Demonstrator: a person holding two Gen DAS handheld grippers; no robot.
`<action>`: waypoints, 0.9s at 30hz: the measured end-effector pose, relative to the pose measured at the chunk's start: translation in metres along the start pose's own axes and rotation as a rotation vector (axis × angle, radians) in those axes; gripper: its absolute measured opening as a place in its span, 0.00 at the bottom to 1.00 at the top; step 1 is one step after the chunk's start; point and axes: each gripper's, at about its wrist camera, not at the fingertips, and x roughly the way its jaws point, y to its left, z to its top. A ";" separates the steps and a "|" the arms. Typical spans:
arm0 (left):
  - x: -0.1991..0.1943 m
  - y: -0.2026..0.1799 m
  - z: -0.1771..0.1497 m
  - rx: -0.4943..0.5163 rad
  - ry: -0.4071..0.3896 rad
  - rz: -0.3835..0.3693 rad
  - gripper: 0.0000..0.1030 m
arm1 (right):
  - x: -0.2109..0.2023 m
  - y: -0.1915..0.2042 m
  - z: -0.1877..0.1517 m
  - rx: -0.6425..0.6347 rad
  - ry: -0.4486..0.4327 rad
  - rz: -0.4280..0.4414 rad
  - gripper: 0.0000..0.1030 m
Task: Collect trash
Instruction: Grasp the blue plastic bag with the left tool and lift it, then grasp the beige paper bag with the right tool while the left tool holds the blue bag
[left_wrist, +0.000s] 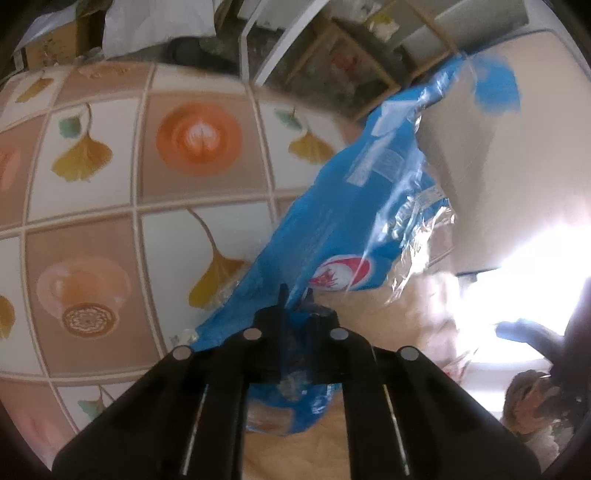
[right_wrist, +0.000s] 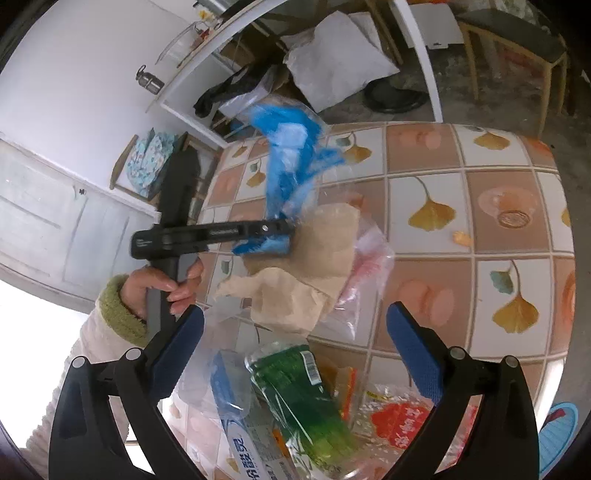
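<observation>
My left gripper (left_wrist: 295, 295) is shut on a blue plastic wrapper (left_wrist: 347, 206) and holds it up above the tiled table (left_wrist: 110, 184). In the right wrist view the same left gripper (right_wrist: 286, 227) holds the blue wrapper (right_wrist: 291, 155) over a crumpled brown paper bag (right_wrist: 314, 266). My right gripper (right_wrist: 295, 332) is open and empty, above a pile of trash: a green plastic wrapper (right_wrist: 303, 398), a blue-and-white package (right_wrist: 243, 435), a red printed bag (right_wrist: 399, 424) and clear plastic (right_wrist: 362, 266).
The table has a tile pattern of ginkgo leaves and cups; its far edge (right_wrist: 443, 125) borders a concrete floor. White shelving (right_wrist: 192, 92), a white sack (right_wrist: 340, 70), a wooden chair (right_wrist: 517, 48) and a black fan base (right_wrist: 395, 96) stand beyond. A white cabinet (right_wrist: 55, 214) is at left.
</observation>
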 end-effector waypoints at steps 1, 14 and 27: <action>-0.007 0.000 -0.001 -0.002 -0.021 -0.007 0.04 | 0.003 0.001 0.001 0.001 0.006 0.003 0.94; -0.104 0.004 -0.048 -0.077 -0.249 -0.113 0.03 | 0.098 0.071 0.019 -0.493 0.179 -0.143 0.94; -0.165 0.030 -0.149 -0.111 -0.343 -0.120 0.03 | 0.166 0.065 0.019 -0.581 0.280 -0.331 0.47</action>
